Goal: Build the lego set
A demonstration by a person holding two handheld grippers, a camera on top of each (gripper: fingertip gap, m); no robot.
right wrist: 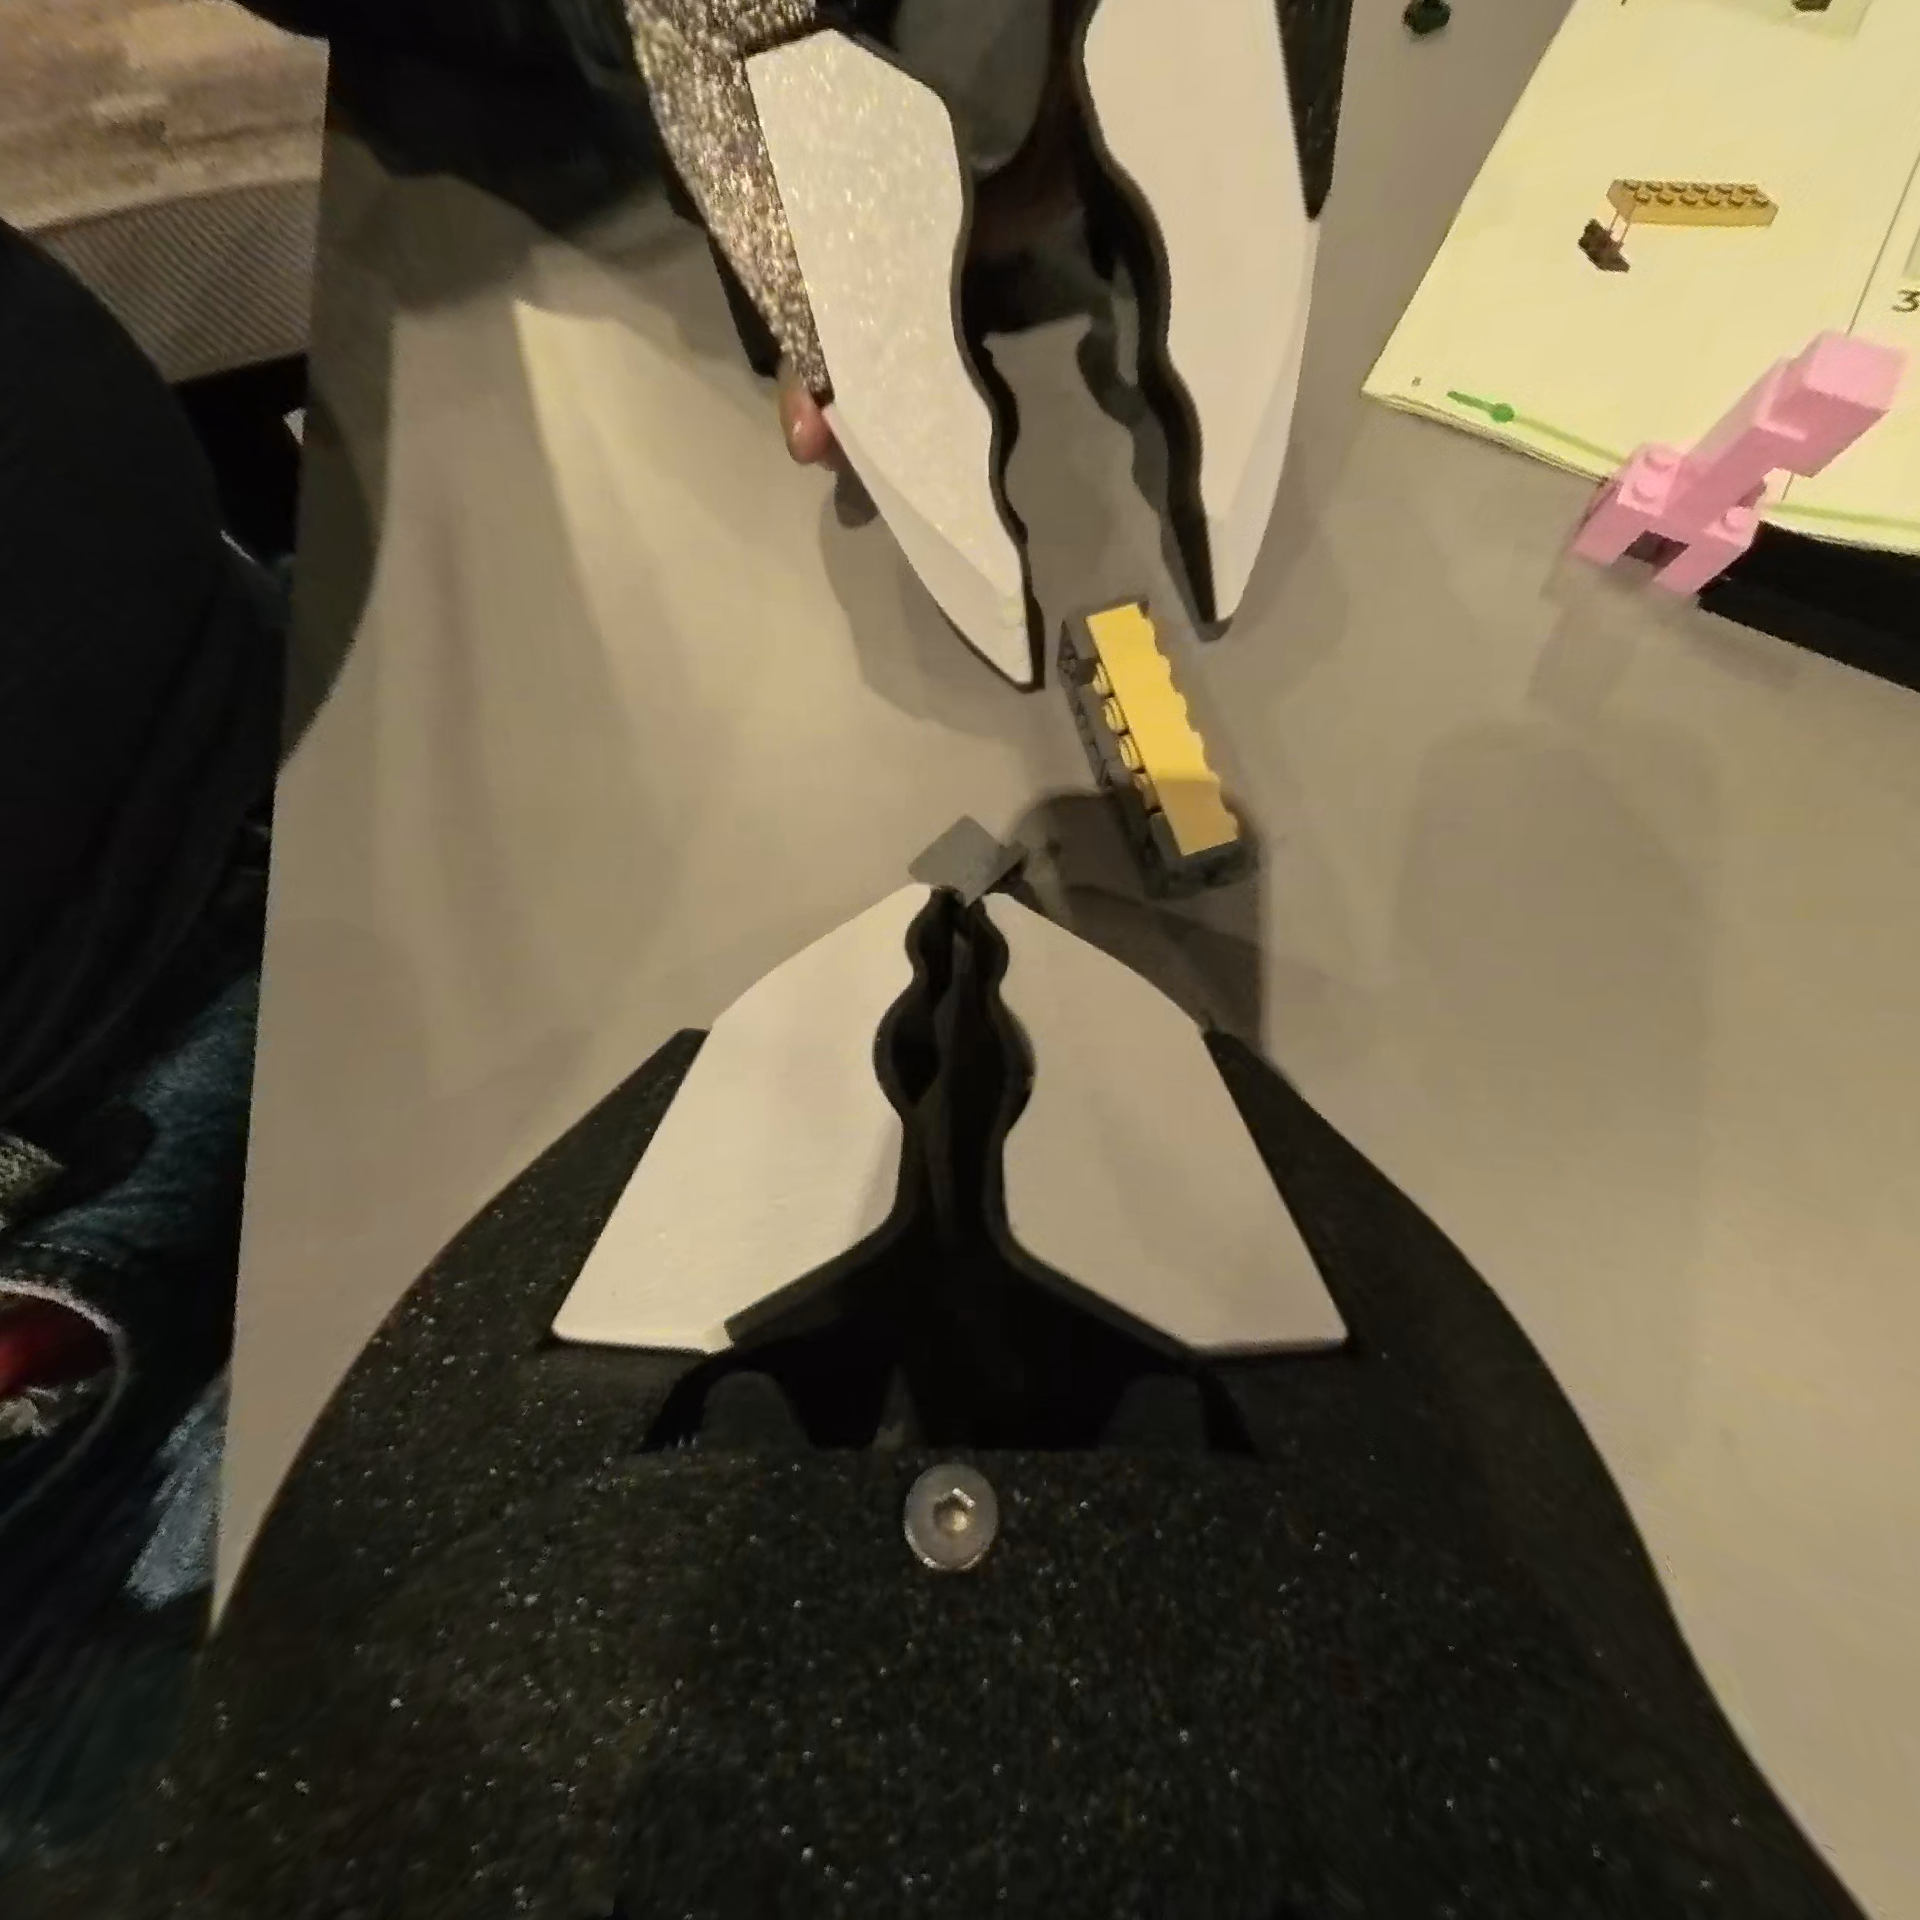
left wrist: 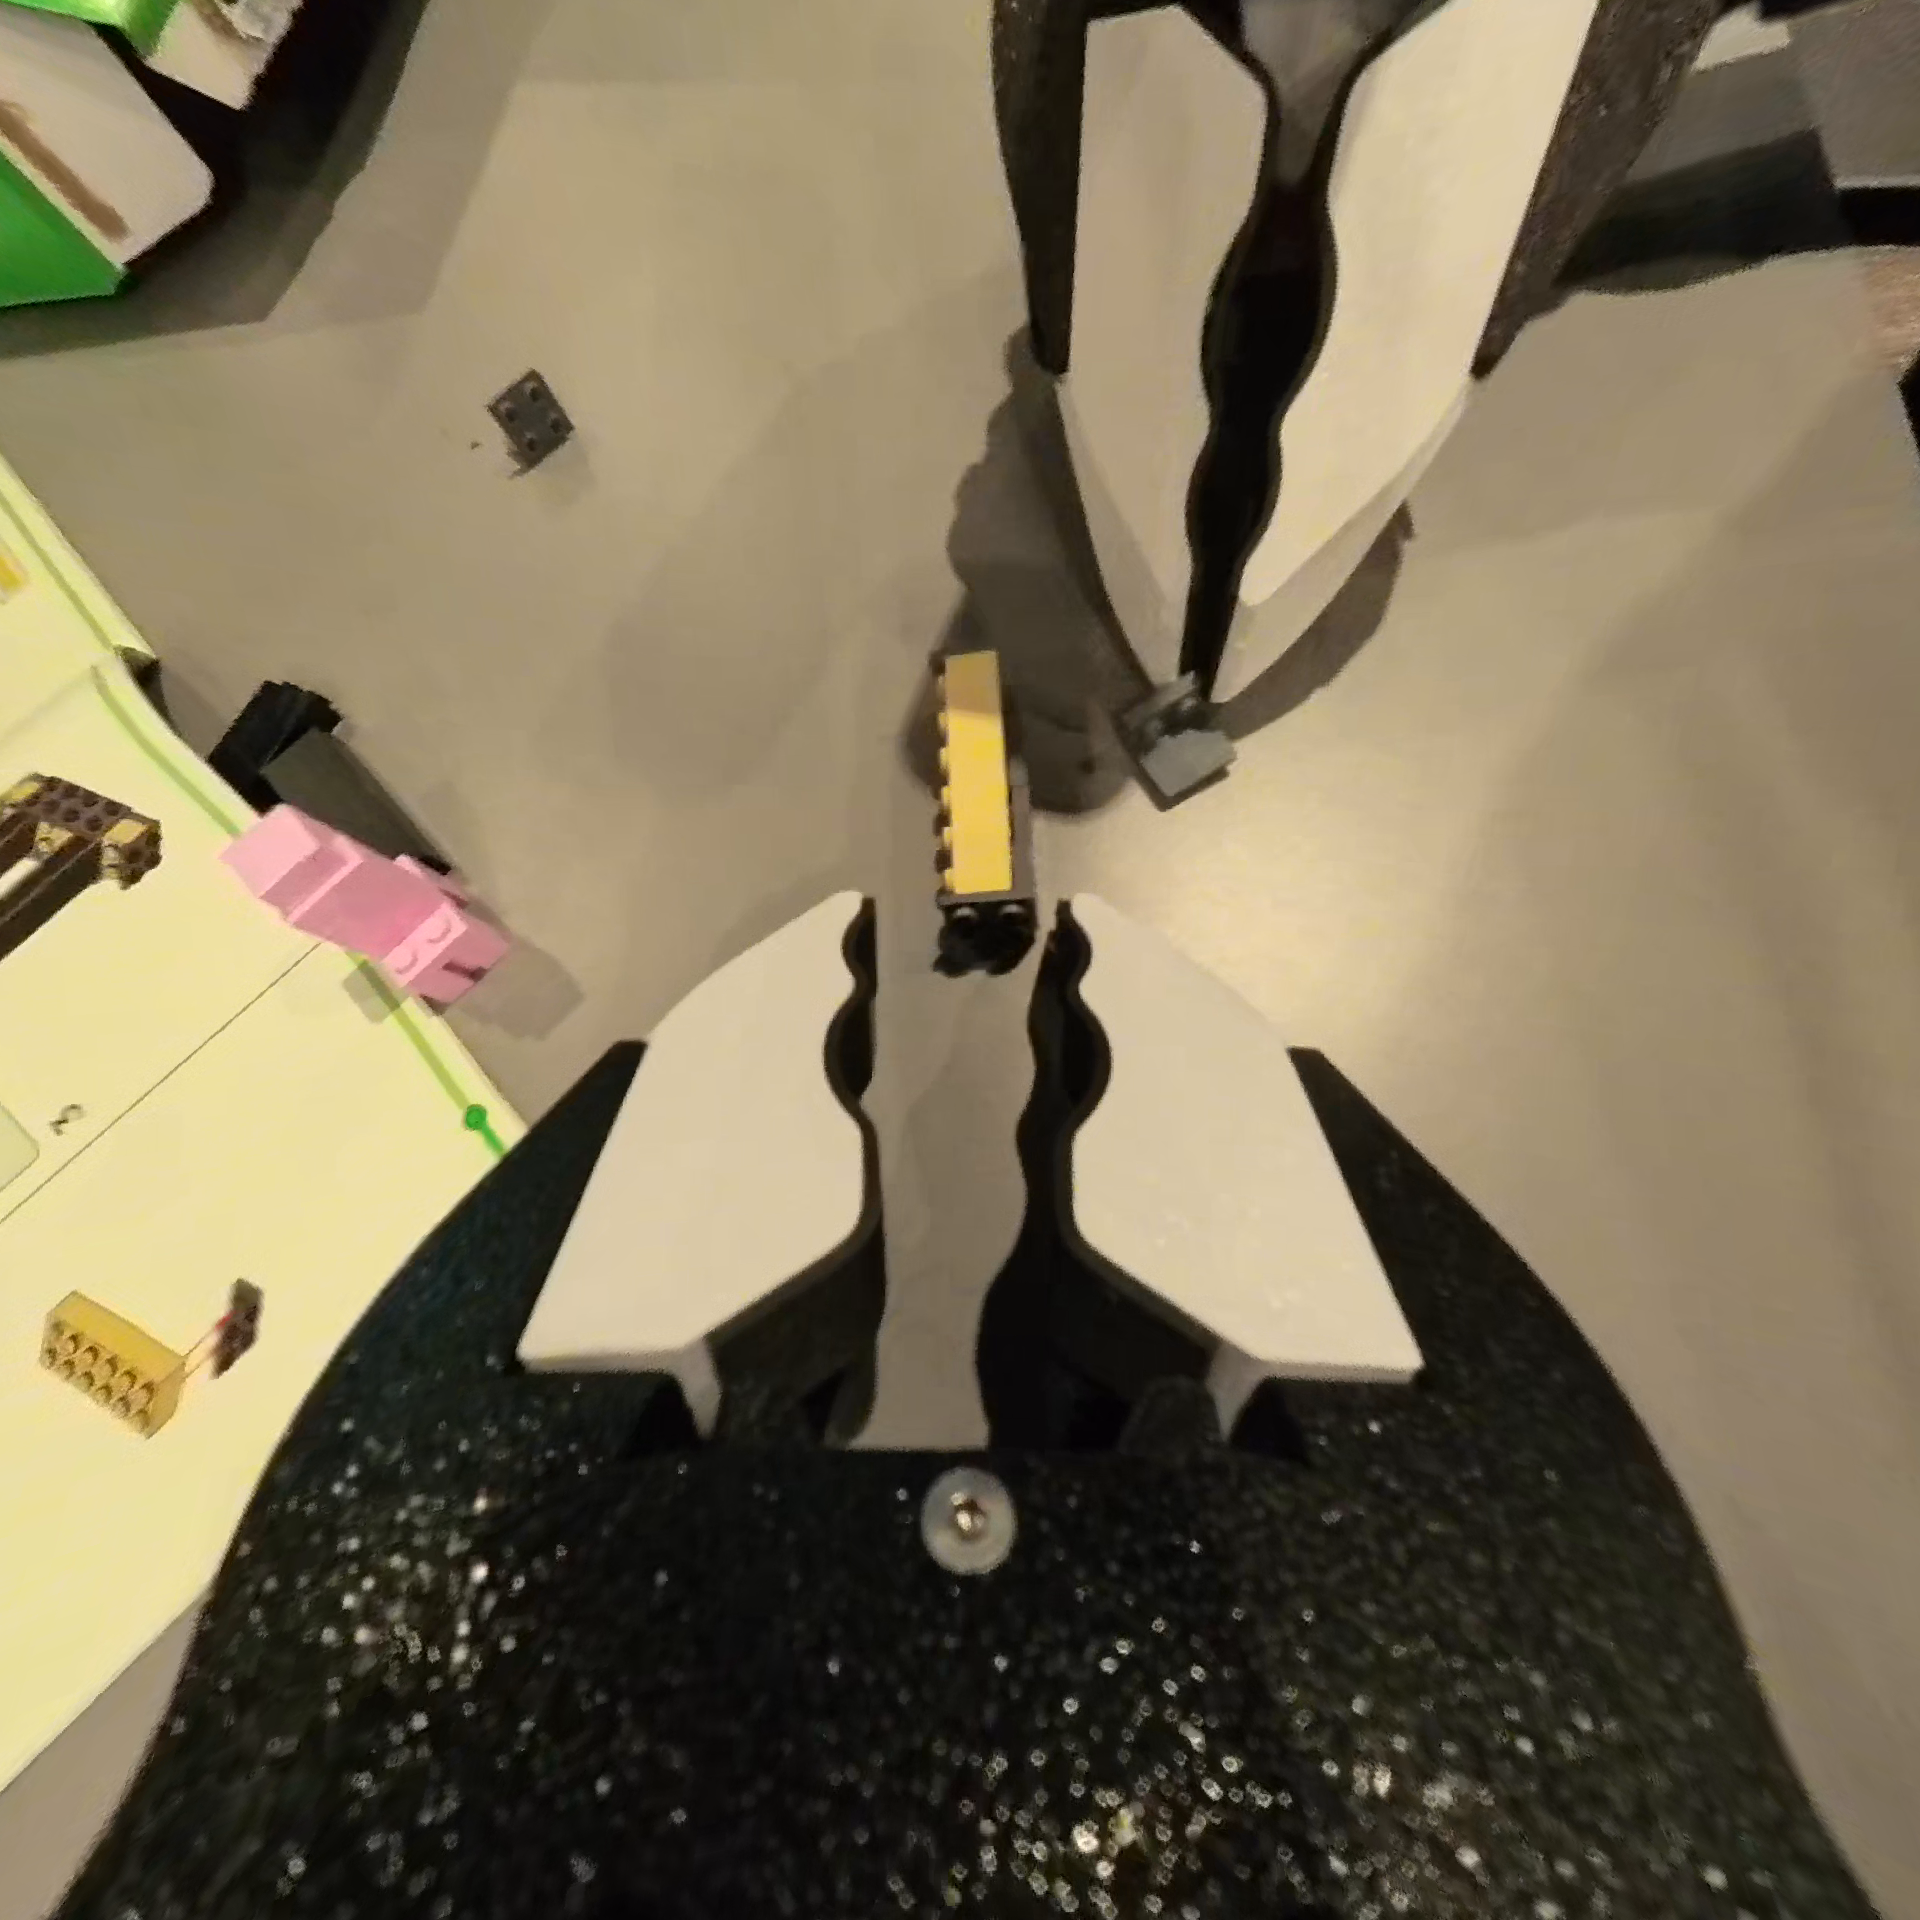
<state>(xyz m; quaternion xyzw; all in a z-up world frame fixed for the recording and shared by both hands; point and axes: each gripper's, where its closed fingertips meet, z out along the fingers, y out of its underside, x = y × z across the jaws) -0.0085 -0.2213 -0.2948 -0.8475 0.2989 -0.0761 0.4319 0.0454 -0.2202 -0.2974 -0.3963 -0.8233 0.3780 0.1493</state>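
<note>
A long yellow brick on a dark grey base [left wrist: 982,792] lies on its side on the pale table; it also shows in the right wrist view [right wrist: 1151,740]. My left gripper [left wrist: 961,920] is open, its tips just short of the brick's near end, not touching it. My right gripper [right wrist: 961,902] is shut on a small grey plate [right wrist: 964,858], held just beside the brick's far end. In the left wrist view the right gripper [left wrist: 1205,675] comes in from the top with the grey plate [left wrist: 1179,746] at its tips.
A pink lego animal [left wrist: 364,902] stands at the edge of the open instruction booklet [left wrist: 156,1091] on the left; it also shows in the right wrist view [right wrist: 1745,468]. A small dark square plate [left wrist: 532,418] lies farther off. A black block [left wrist: 312,769] sits behind the pink animal. My hands' fingertips stand some 6 cm from each other. To reach the black block [left wrist: 312,769] in a straight line is about 12 cm for my left fingers, about 20 cm for my right.
</note>
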